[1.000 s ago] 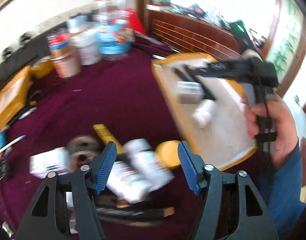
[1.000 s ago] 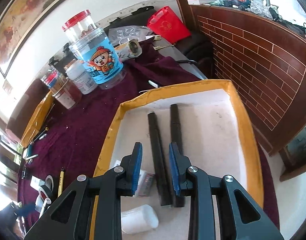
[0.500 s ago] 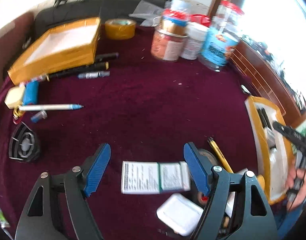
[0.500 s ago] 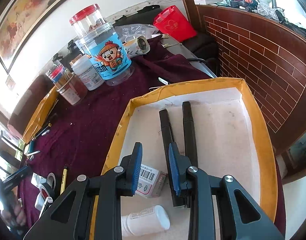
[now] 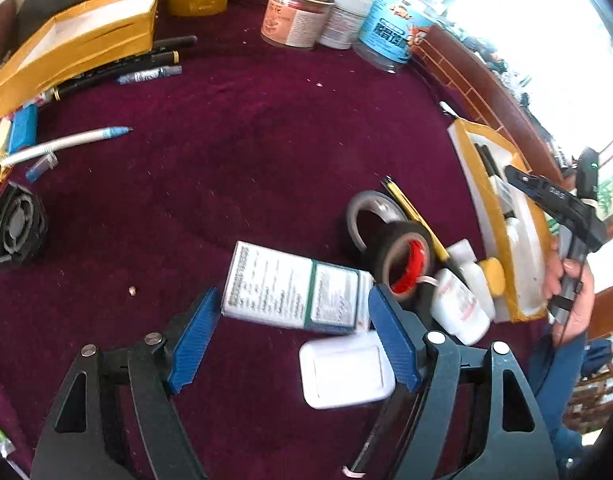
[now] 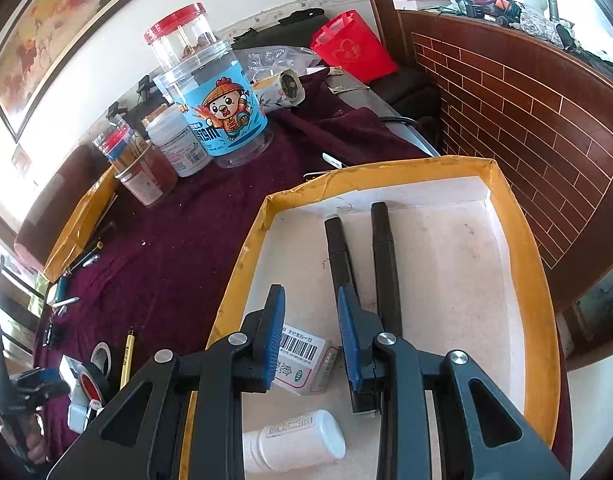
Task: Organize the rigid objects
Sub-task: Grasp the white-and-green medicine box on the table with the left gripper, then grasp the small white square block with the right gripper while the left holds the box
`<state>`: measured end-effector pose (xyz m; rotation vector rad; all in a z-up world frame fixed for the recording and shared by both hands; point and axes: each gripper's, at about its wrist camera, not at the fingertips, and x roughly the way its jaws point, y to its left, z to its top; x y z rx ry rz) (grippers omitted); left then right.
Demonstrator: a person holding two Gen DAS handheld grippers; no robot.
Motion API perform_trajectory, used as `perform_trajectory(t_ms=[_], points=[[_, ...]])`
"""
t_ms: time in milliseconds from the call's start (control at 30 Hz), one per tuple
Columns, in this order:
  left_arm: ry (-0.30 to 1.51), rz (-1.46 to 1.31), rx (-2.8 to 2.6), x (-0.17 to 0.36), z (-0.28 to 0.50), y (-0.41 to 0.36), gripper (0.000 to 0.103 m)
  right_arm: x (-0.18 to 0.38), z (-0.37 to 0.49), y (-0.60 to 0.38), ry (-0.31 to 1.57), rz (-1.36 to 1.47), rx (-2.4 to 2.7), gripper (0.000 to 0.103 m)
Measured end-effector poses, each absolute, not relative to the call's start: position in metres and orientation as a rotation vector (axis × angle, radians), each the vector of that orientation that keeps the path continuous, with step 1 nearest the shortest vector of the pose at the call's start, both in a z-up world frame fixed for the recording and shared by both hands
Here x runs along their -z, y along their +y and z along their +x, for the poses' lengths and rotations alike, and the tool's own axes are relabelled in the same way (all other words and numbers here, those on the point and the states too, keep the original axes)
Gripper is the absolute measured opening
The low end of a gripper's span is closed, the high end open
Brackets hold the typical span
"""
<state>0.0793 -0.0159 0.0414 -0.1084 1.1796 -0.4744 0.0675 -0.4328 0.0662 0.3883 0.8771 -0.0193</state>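
Straddling the printed medicine carton (image 5: 296,289), the left tongs (image 5: 294,336) stand spread wide, blue pads (image 5: 192,336) off either end and nothing yet gripped. Half a second ago the carton lay squarely centred between the pads; now it sits closer and slightly askew, so the left tongs have advanced and lowered toward it, which reads as the approach to a pick. Beside it on the maroon surface (image 5: 246,152) lie a white flat case (image 5: 346,372), two tape rolls (image 5: 390,240), a yellow pencil (image 5: 418,216) and a white bottle (image 5: 460,304); whether the case touches the carton is unclear through blur. The right tongs (image 6: 310,340) hover released and empty over the yellow-rimmed tray (image 6: 542,320), little changed from before, above a barcoded box (image 6: 306,364), two black markers (image 6: 382,264) and a white pill bottle (image 6: 298,440) already sorted. Judged progress: partial; the carton appears next for the tray.
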Motion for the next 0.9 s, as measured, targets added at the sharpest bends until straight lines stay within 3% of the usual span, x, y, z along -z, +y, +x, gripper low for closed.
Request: perform_trajectory(t_ms=[900], points=[[1.136, -0.035, 0.449, -0.033, 0.081, -0.062, 0.084, -0.065, 0.069, -0.424, 0.881, 0.368, 0.012, 0.024]])
